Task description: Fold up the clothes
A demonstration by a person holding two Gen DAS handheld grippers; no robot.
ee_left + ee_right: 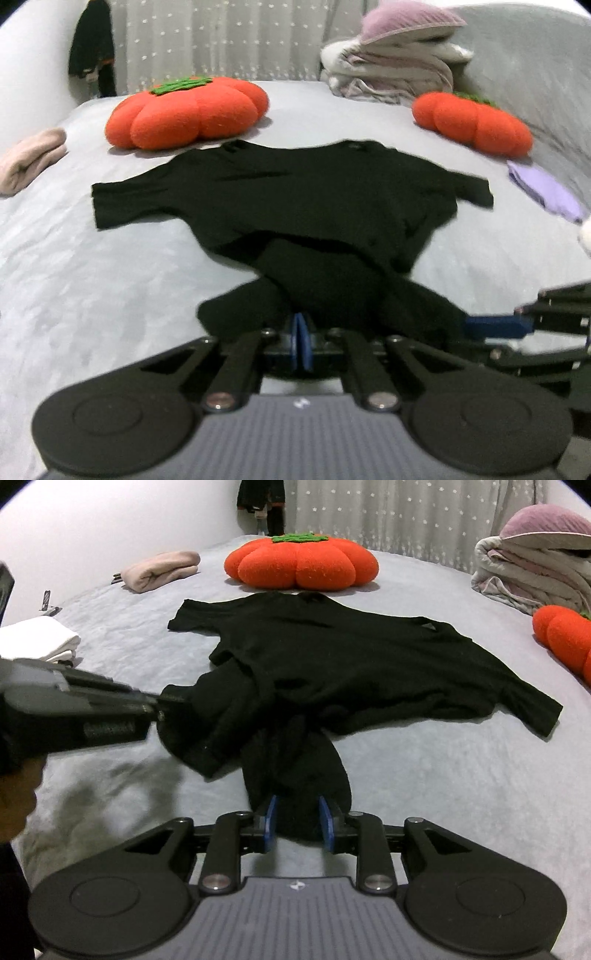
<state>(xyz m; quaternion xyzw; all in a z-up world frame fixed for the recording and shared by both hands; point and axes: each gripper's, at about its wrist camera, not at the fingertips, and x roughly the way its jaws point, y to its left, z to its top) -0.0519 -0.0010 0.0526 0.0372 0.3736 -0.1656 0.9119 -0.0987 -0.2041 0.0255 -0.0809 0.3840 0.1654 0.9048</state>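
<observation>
Landmark: black T-shirt [332, 653]. Bare grey bedcover [424, 775] lies open on its near side. Beyond its collar, a large pumpkin cushion [301, 565] blocks passage. A second pumpkin cushion [472, 120] and apparently purple cloth [543, 190] obstruct one sleeve's side; folded white garments [40, 638] the other.

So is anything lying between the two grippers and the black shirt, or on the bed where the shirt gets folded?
Nothing visible. The left gripper and right gripper are both at the hem of the black shirt. The orange cushions and folded clothes lie apart from it on the bed.
</observation>
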